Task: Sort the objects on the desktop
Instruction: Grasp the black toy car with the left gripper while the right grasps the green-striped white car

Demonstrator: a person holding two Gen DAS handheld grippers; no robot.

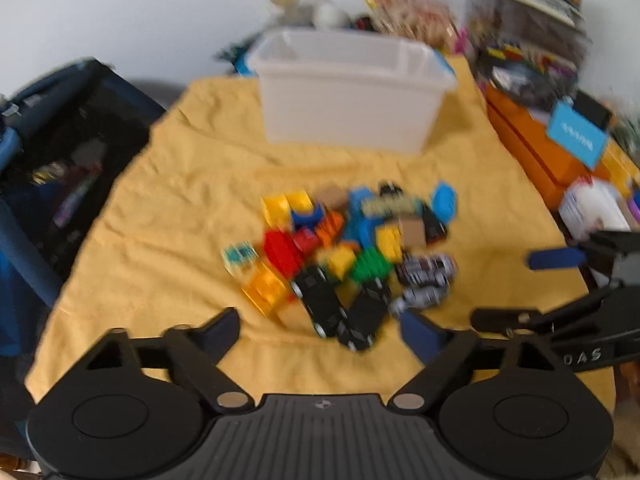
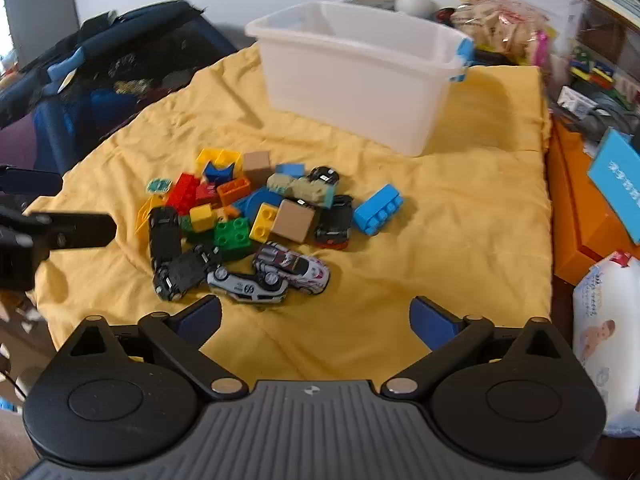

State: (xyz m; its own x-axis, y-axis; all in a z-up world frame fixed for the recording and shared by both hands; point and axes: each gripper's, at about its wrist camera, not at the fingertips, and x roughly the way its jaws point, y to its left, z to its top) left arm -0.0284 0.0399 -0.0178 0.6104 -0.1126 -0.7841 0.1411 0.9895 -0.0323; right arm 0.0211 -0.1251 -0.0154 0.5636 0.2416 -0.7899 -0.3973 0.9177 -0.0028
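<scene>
A pile of coloured building blocks [image 2: 236,208] and several toy cars lies on a yellow cloth [image 2: 460,240]. A white-and-purple car [image 2: 292,266] and a silver car [image 2: 248,286] lie nearest my right gripper [image 2: 316,320], which is open and empty just short of them. Black cars [image 1: 332,308] lie nearest my left gripper [image 1: 320,330], also open and empty. A white plastic bin [image 2: 360,76] stands behind the pile, also in the left wrist view [image 1: 348,92]. A blue block [image 2: 378,210] lies apart at the pile's right.
A dark blue bag [image 2: 100,76] sits left of the cloth. Orange boxes [image 2: 580,208], a wet-wipes pack [image 2: 608,320] and cluttered shelves [image 1: 532,40] stand at the right. Toys and packets [image 2: 496,12] lie behind the bin.
</scene>
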